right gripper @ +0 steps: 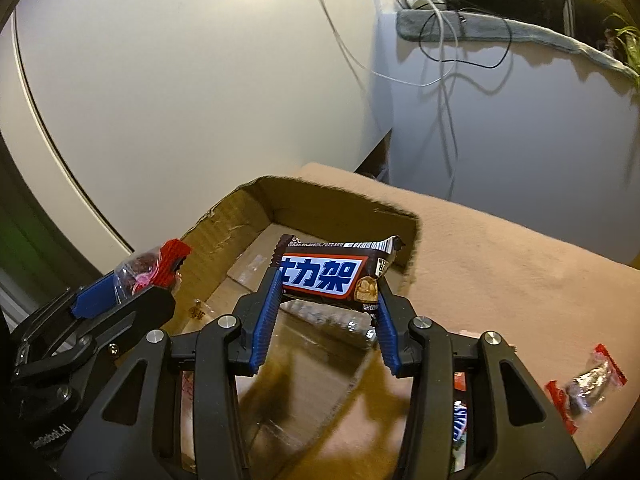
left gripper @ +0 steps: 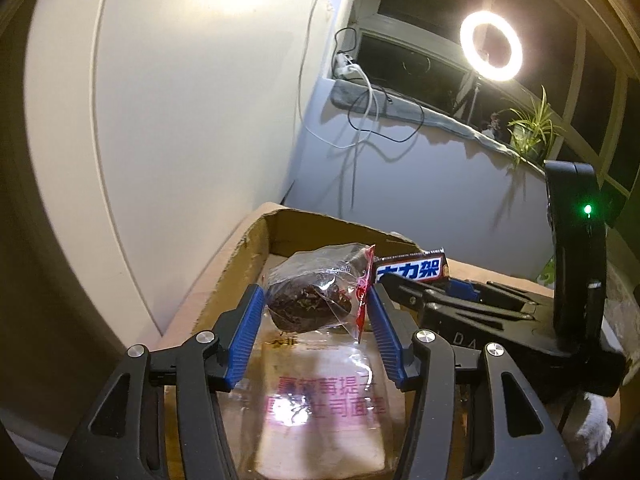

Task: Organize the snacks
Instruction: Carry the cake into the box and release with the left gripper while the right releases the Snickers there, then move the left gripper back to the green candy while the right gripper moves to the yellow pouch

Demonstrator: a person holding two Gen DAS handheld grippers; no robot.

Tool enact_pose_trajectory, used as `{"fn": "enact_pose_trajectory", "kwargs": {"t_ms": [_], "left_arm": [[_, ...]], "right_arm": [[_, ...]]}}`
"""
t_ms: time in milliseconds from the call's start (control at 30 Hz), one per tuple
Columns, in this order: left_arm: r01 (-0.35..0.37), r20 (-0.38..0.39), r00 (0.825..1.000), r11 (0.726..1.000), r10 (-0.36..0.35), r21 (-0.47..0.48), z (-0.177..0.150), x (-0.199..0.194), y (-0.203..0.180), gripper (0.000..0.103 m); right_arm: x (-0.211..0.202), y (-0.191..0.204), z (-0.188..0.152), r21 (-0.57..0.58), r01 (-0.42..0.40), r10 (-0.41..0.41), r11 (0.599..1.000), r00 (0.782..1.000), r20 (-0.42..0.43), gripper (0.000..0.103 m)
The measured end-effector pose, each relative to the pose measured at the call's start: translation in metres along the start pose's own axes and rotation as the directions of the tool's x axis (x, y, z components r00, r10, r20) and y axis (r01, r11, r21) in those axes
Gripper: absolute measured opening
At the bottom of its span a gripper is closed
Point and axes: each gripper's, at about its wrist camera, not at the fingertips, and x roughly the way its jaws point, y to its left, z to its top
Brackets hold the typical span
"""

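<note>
A clear-wrapped dark snack (left gripper: 316, 292) is grasped by the left hand-held gripper (left gripper: 320, 300) and a chocolate bar (right gripper: 332, 274) by the right hand-held gripper (right gripper: 326, 292), both held over the cardboard box (right gripper: 340, 200), seemingly for dropping in.

light: ring lamp (left gripper: 491, 45) glowing warm, window dark | glare: washing out the clear packet (left gripper: 320, 400) | shadows: cables casting on wall | edges: bending, vignetting
</note>
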Motion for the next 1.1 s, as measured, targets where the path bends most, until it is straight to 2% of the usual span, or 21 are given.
{"fn": "enact_pose_trajectory", "kwargs": {"t_ms": [167, 200, 233, 333, 367, 733, 1100], "left_arm": [[-0.01, 0.006, 1.0, 1.0, 0.01, -0.008, 0.0, -0.003, 0.003, 0.06], [-0.014, 0.009, 1.0, 1.0, 0.014, -0.011, 0.0, -0.004, 0.004, 0.06], [-0.013, 0.01, 1.0, 1.0, 0.013, -0.012, 0.0, -0.004, 0.004, 0.06], [-0.016, 0.014, 1.0, 1.0, 0.016, -0.019, 0.001, -0.004, 0.005, 0.06], [-0.016, 0.015, 1.0, 1.0, 0.016, -0.02, 0.001, -0.005, 0.006, 0.06], [-0.007, 0.029, 1.0, 1.0, 0.008, -0.027, 0.002, -0.011, 0.004, 0.06], [0.058, 0.018, 0.998, 0.998, -0.058, 0.036, -0.001, -0.011, -0.03, 0.06]], "right_arm": [[0.002, 0.005, 0.0, -0.026, 0.023, -0.023, 0.999, 1.0, 0.001, 0.048], [0.001, 0.005, 0.0, -0.03, 0.025, -0.025, 0.999, 1.0, 0.005, 0.055], [-0.001, 0.006, 0.0, -0.033, 0.029, -0.029, 0.999, 1.0, 0.013, 0.065], [-0.007, 0.007, 0.002, -0.04, 0.035, -0.033, 0.999, 0.999, 0.037, 0.077], [-0.009, 0.008, 0.002, -0.044, 0.046, -0.044, 0.998, 0.998, 0.044, 0.078], [-0.025, -0.005, 0.001, -0.034, 0.078, -0.077, 0.996, 0.996, 0.052, 0.079], [-0.063, -0.032, -0.011, -0.034, 0.109, -0.107, 0.993, 0.993, 0.052, 0.079]]}}
